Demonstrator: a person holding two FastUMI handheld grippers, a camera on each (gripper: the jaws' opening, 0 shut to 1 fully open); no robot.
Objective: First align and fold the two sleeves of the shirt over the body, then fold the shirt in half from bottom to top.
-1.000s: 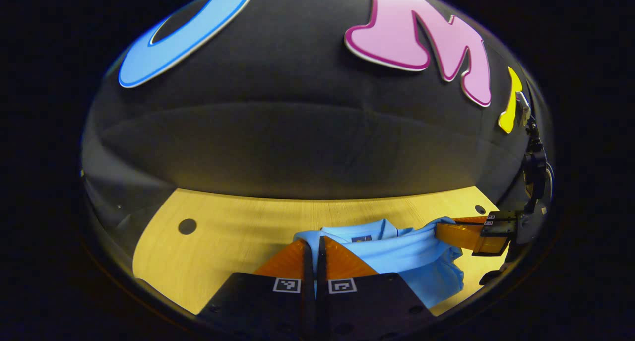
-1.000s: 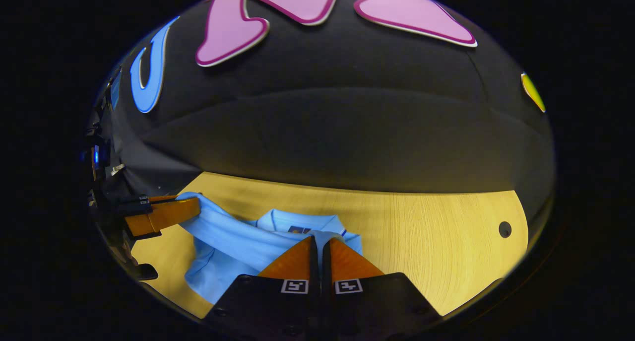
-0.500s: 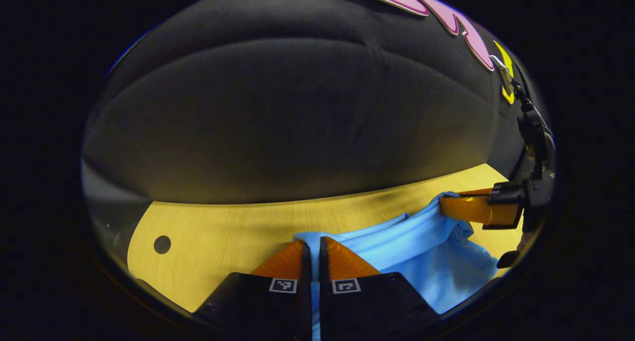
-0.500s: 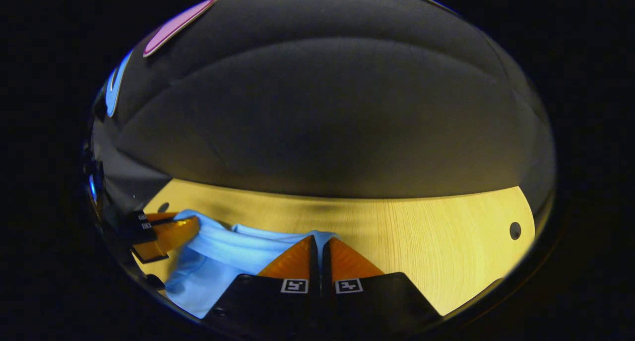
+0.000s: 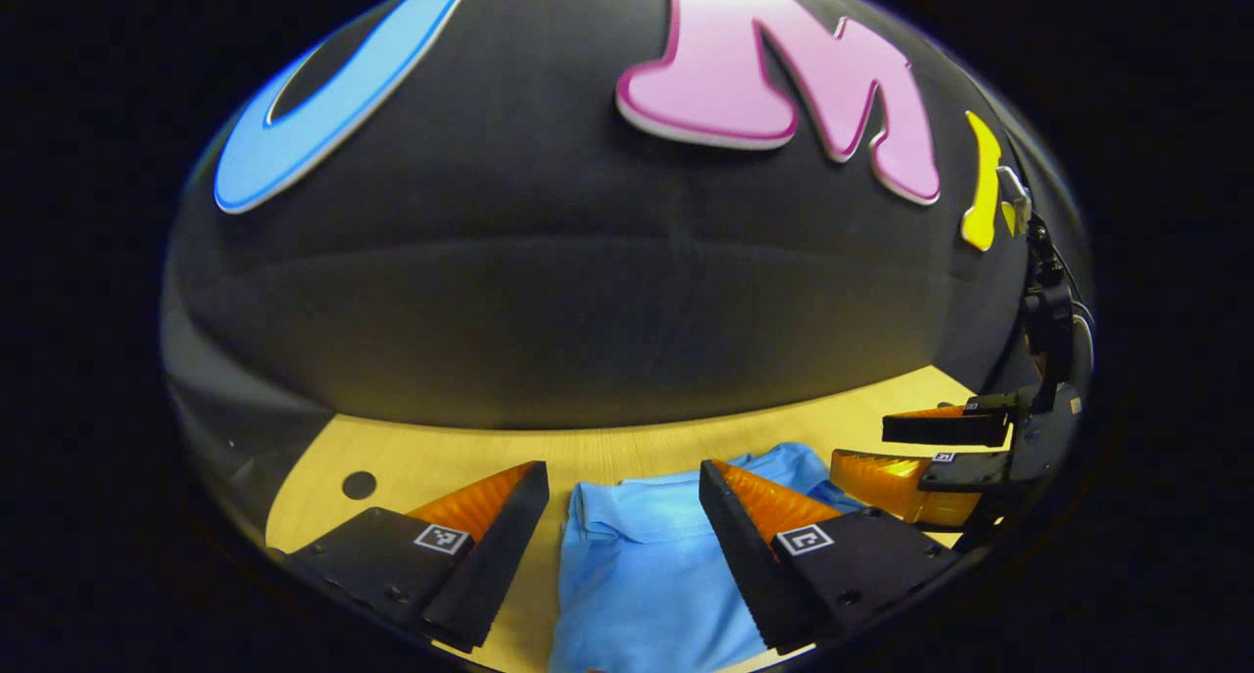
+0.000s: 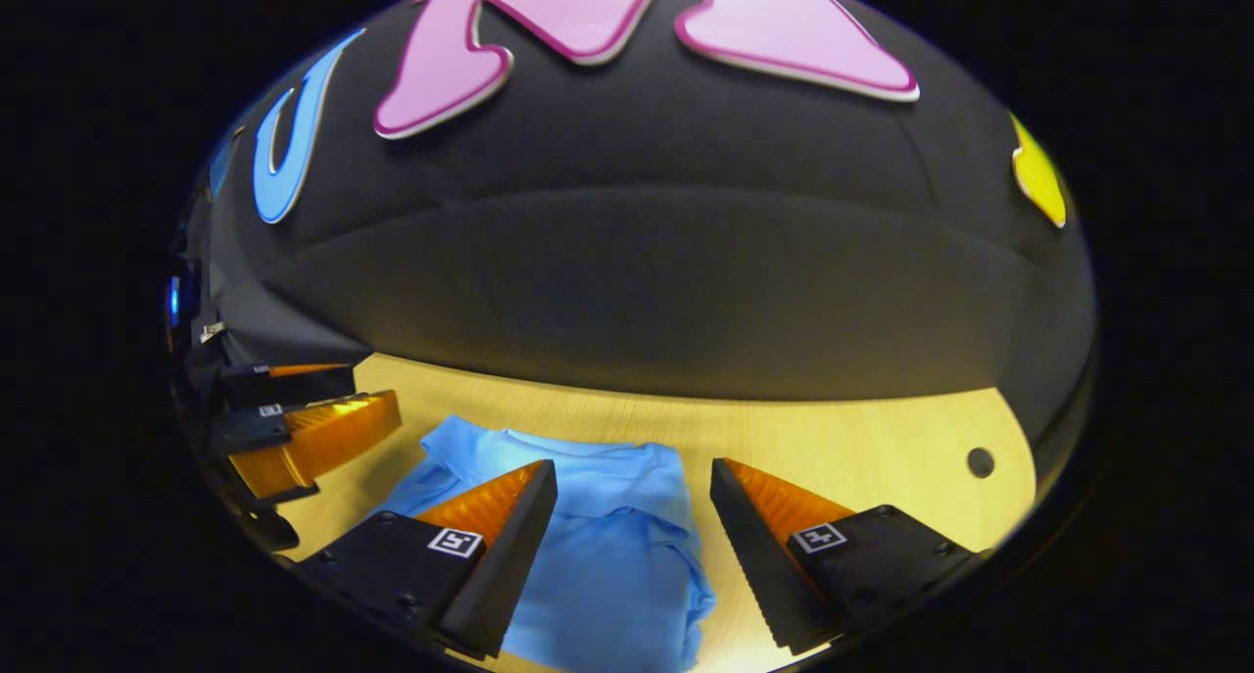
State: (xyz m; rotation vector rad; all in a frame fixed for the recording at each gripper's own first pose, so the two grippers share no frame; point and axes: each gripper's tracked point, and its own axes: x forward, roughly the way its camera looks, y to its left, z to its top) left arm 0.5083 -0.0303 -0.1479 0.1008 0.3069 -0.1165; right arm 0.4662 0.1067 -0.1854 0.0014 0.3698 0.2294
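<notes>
Warm light falls brightly on the wooden tabletop (image 5: 627, 453), while the cloth wall behind it stays dim and shadowed. Fisheye distortion bows the tabletop's far edge in both views. Focus is sharp, without motion blur.

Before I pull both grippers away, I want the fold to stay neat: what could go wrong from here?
1. The left gripper and right gripper are open but low, straddling the blue shirt; a finger could snag the top layer and drag it open.
2. The shirt's edge nearest the right gripper looks rumpled, so the halves may not lie aligned on the wooden table.
</notes>
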